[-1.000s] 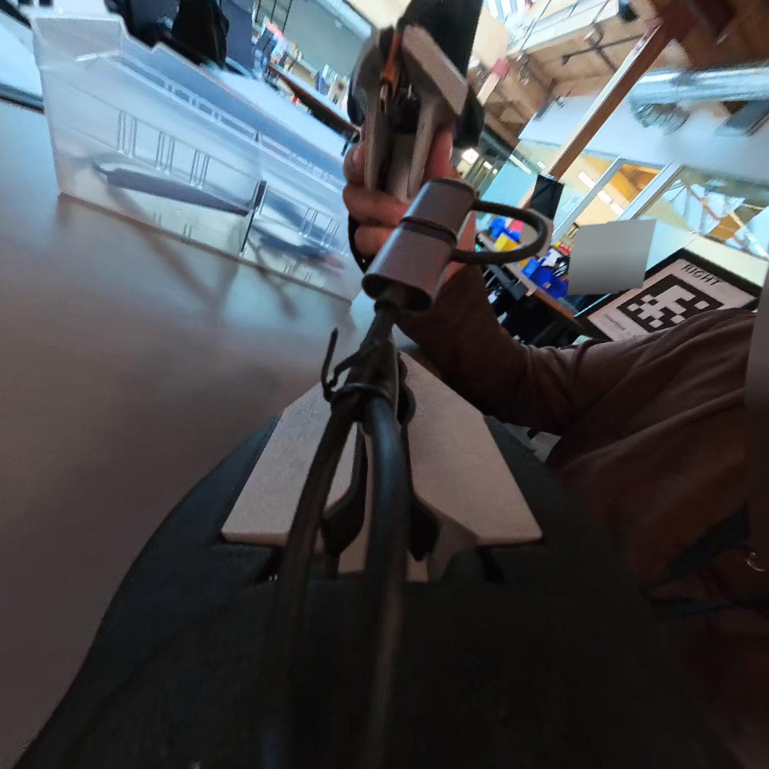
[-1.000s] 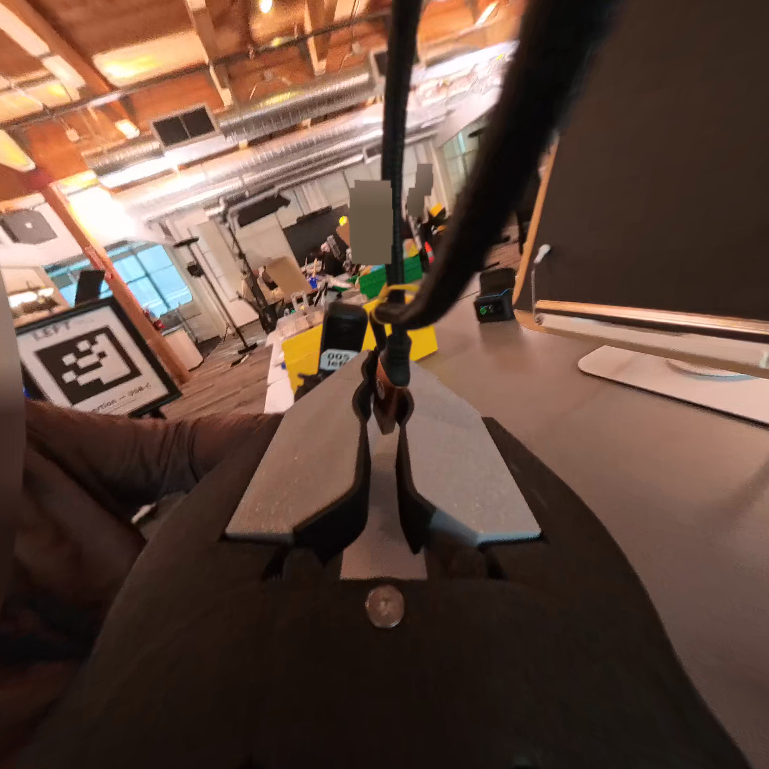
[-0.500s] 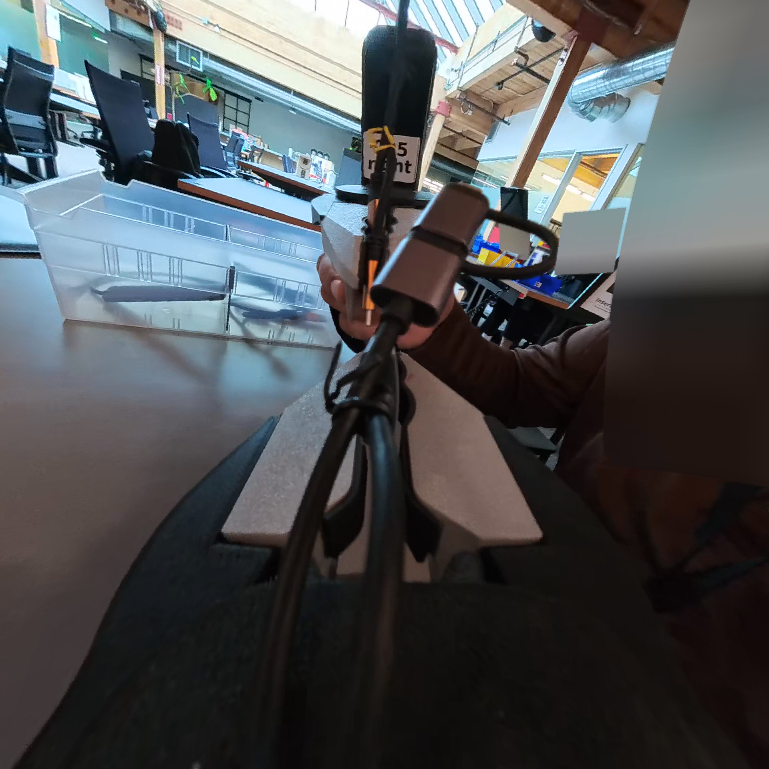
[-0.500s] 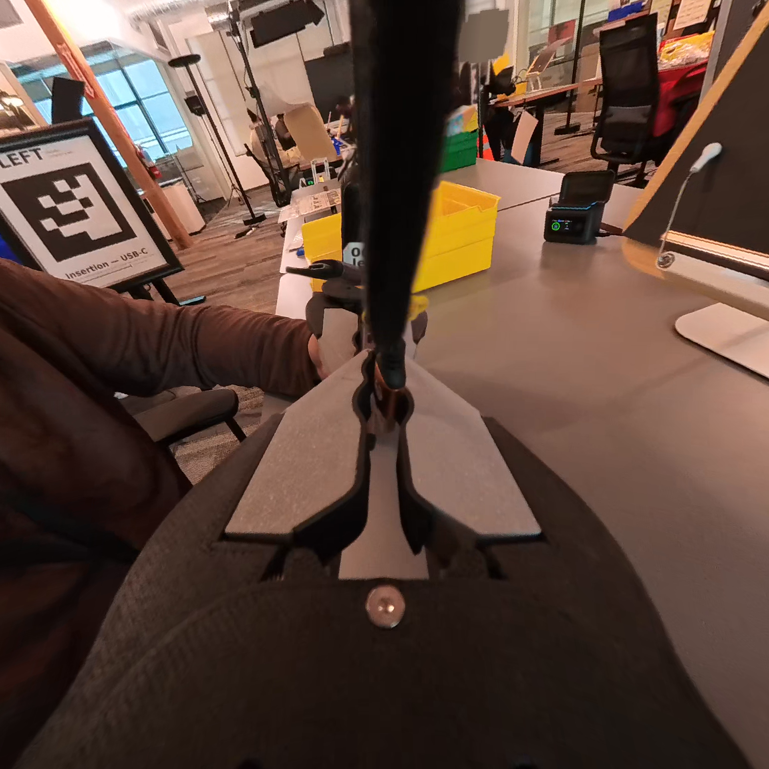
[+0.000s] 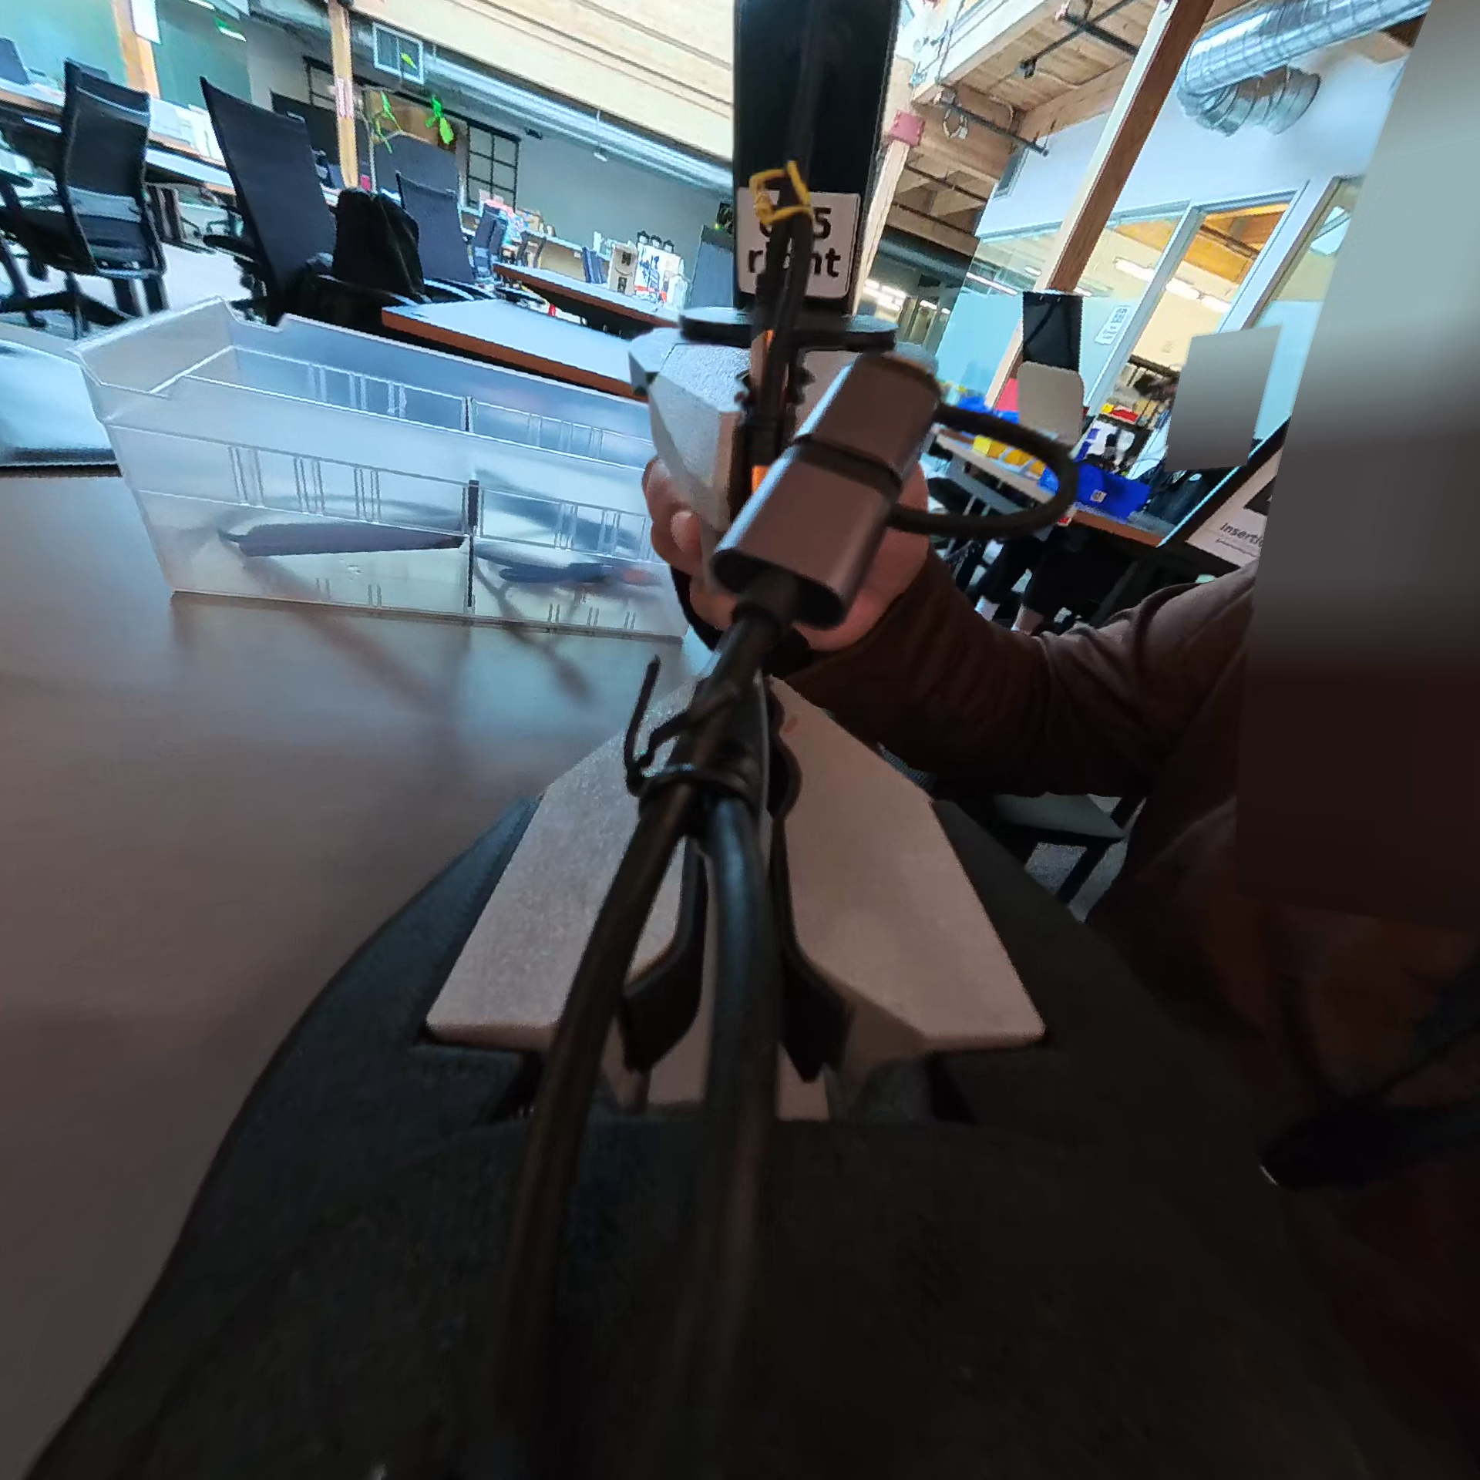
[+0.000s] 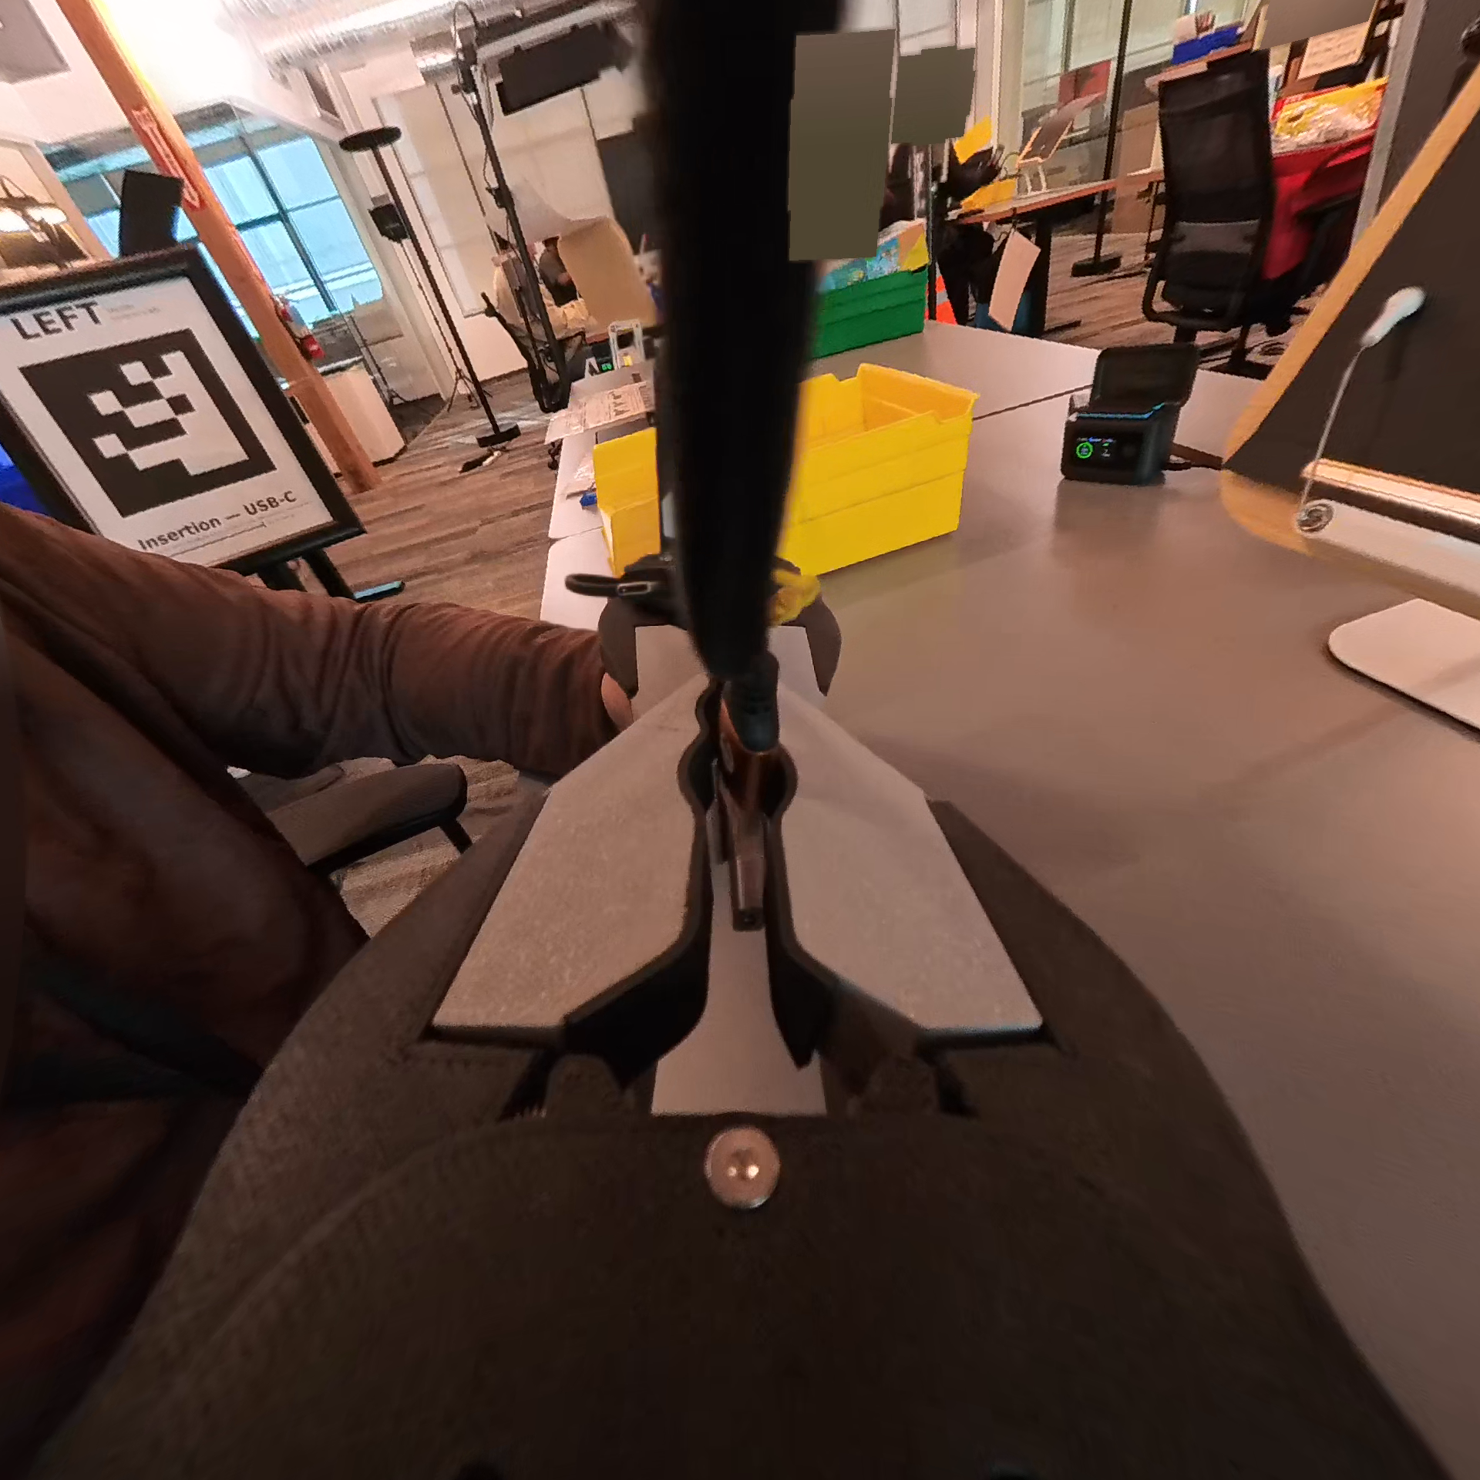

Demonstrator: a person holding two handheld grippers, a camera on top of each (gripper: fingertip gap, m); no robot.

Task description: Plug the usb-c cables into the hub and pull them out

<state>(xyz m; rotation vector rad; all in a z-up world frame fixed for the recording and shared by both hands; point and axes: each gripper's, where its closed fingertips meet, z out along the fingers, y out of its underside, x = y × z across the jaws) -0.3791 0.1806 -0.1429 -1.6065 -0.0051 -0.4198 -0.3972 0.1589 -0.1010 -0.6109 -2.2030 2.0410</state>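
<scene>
In the left wrist view, the left gripper (image 5: 733, 769), its matte grey fingers closed, clamps a black usb-c cable (image 5: 721, 881) plugged into the smooth grey metal hub (image 5: 825, 496) at frame centre, which hangs in the air. Only this view shows the clear plastic bin (image 5: 360, 496) on the dark table (image 5: 200, 761). The right wrist view shows the right gripper (image 6: 741, 769) pinched on a second cable's orange-brown plug (image 6: 741, 769), with yellow bins (image 6: 873, 472) behind.

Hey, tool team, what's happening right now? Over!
Left tool shut on black cable plugged into grey hub. Right tool shut on second cable's plug, not in hub. Nothing between them.
</scene>
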